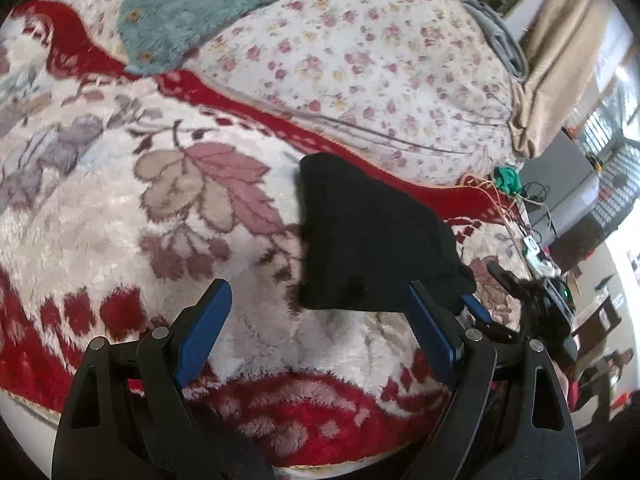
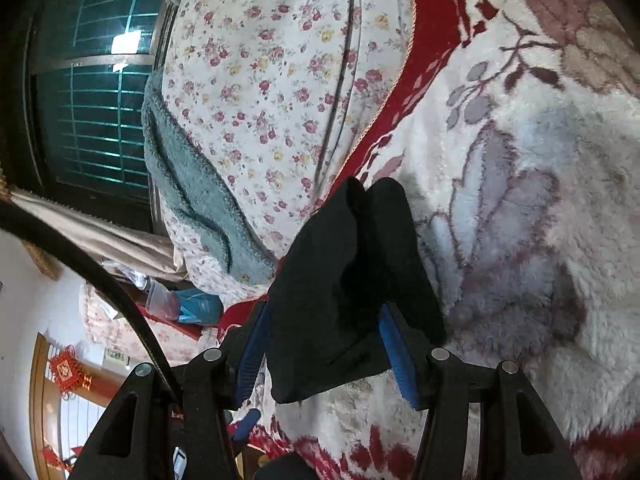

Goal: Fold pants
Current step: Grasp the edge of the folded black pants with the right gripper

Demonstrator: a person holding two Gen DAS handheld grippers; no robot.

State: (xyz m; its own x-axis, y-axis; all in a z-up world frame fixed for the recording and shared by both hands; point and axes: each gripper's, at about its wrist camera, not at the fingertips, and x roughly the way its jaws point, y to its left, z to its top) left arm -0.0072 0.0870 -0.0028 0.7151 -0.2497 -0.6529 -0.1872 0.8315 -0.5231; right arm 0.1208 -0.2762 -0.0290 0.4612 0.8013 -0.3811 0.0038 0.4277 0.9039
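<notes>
The black pants (image 1: 360, 236) lie folded into a small thick bundle on the fluffy red and white floral blanket (image 1: 120, 240). My left gripper (image 1: 320, 320) is open and empty, just in front of the bundle's near edge. In the right wrist view the pants (image 2: 344, 280) sit between the blue pads of my right gripper (image 2: 324, 348), whose jaws stand apart around the bundle without pinching it. The right gripper also shows at the right edge of the left wrist view (image 1: 520, 308).
A teal fleece garment (image 1: 192, 12) lies on a floral quilt (image 1: 360, 60) behind the blanket. A beige curtain (image 1: 560, 60), a window (image 2: 96, 92) and room clutter lie beyond the bed edge.
</notes>
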